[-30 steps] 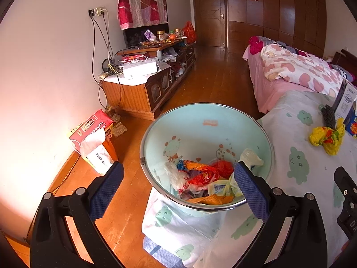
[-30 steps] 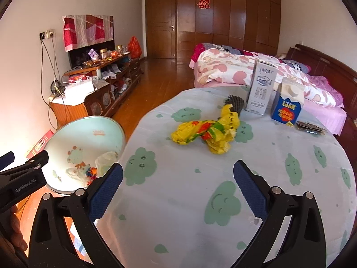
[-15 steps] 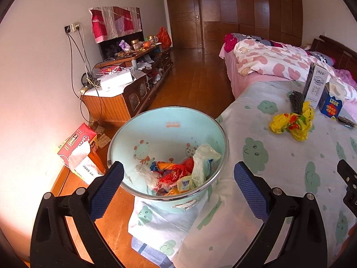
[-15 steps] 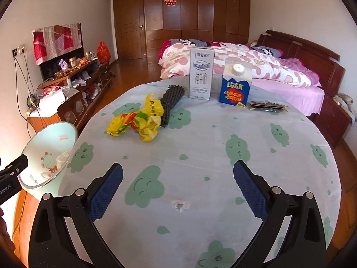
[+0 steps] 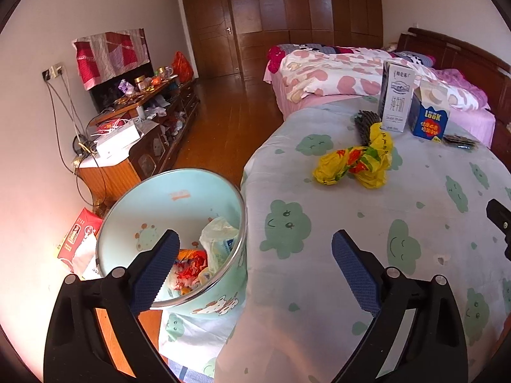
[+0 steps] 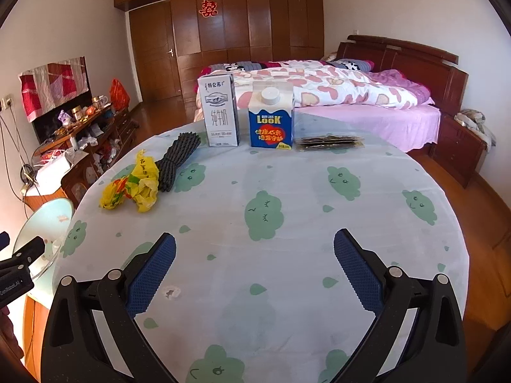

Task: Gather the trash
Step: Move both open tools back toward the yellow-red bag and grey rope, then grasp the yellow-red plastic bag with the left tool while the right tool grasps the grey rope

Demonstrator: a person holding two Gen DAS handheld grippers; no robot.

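Observation:
A crumpled yellow plastic bag (image 5: 354,164) lies on the round table (image 5: 319,287) with the cloud-print cloth; it also shows in the right wrist view (image 6: 132,186). A light blue trash bin (image 5: 179,191) with wrappers inside stands by the table's left edge, also in the right wrist view (image 6: 48,223). My left gripper (image 5: 255,271) is open and empty over the table edge next to the bin. My right gripper (image 6: 254,271) is open and empty above the table's near part.
On the far side of the table stand a white milk carton (image 6: 218,111) and a blue LOOK carton (image 6: 271,121), with a dark rope bundle (image 6: 177,159) and a flat dark packet (image 6: 329,142). A bed (image 6: 335,95) is behind, a cluttered cabinet (image 5: 127,134) on the left.
Both grippers have swung right, from the bin toward the table. The bin has slid to the left of both views and the cartons have come into the middle. Both stay open.

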